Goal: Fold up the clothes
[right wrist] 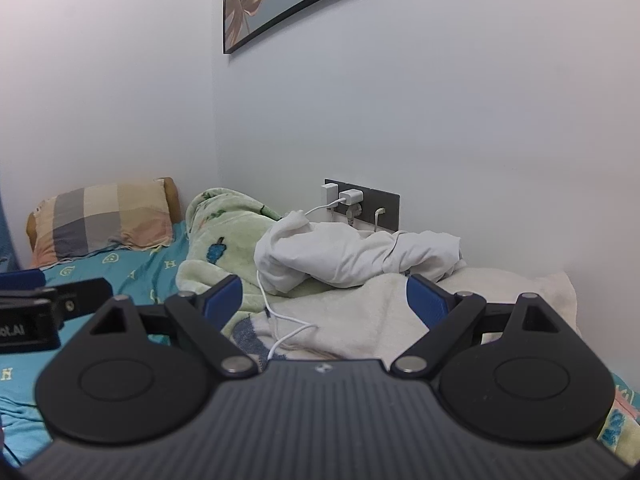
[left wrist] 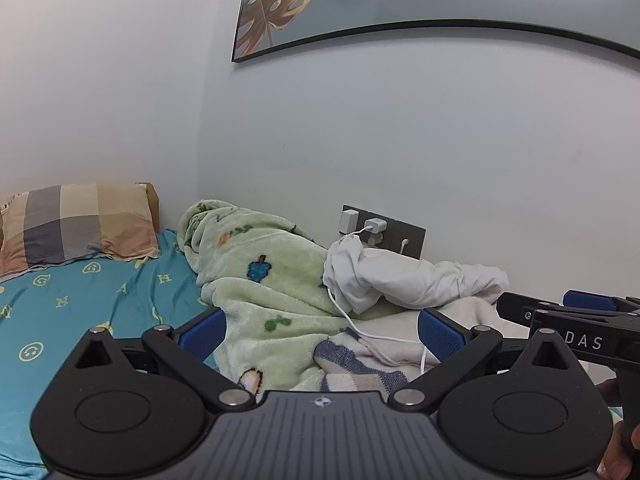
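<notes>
A crumpled white garment (left wrist: pixel 408 276) lies against the wall on a heap of bedding, ahead of both grippers; it also shows in the right wrist view (right wrist: pixel 352 254). My left gripper (left wrist: pixel 322 330) is open and empty, held above the bed short of the heap. My right gripper (right wrist: pixel 324 294) is open and empty too, beside the left one; its body shows at the right edge of the left wrist view (left wrist: pixel 580 320). The left gripper's body shows at the left edge of the right wrist view (right wrist: pixel 44 308).
A green fleece blanket (left wrist: pixel 260 280) and a cream blanket (right wrist: pixel 360 320) are piled under the garment. A white charging cable (left wrist: pixel 360 328) runs from a wall socket (left wrist: pixel 380 228) across them. A checked pillow (left wrist: pixel 76 224) lies on the teal sheet (left wrist: pixel 80 312).
</notes>
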`<state>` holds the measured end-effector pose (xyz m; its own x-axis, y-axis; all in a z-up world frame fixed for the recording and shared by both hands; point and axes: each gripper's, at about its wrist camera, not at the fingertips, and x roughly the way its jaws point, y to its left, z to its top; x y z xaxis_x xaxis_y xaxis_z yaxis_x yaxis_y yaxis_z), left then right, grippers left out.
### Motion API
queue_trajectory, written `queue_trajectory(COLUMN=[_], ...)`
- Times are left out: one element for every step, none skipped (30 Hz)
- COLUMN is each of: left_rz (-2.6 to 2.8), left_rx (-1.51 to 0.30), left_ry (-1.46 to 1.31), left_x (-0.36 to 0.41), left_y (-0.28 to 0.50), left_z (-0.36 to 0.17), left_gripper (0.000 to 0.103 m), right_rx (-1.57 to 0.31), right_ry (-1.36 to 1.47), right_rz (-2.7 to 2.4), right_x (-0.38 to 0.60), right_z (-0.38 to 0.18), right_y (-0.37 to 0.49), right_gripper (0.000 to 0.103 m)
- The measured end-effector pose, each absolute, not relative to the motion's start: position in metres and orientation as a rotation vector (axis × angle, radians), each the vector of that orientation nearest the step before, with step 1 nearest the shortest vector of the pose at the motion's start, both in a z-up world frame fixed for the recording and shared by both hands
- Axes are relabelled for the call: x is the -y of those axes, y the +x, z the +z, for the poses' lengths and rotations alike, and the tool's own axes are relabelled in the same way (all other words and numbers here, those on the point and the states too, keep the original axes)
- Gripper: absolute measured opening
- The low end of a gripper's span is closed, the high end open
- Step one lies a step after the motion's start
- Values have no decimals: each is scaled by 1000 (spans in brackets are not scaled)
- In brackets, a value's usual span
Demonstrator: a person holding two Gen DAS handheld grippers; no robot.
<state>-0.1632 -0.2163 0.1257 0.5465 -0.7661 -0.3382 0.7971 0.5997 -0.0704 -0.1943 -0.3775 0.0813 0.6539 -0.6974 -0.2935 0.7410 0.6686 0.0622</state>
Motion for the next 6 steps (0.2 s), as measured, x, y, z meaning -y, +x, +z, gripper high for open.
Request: queue_trajectory(left_rz=[-927, -924, -924, -924, -925, -927], left_rx=[-354, -354, -353, -352, -351, -351], left_ry=[98, 100, 101, 100, 99, 97], left_x=[216, 216, 216, 215, 215, 214], left_y=[-163, -163, -163, -163, -163, -163], left_z=[125, 125, 125, 125, 125, 126], left_gripper=[103, 103, 103, 103, 103, 103], right_rx=[-255, -254, -254, -256, -258, -261], right_ry=[181, 180, 178, 178, 178, 177], right_rz=[-821, -821, -821, -820, -820, -821], right_x=[377, 377, 376, 376, 376, 376], right_z=[82, 82, 83, 83, 82, 82], right_y=[-194, -194, -194, -194, -195, -195], right_gripper=[91, 91, 91, 91, 91, 91])
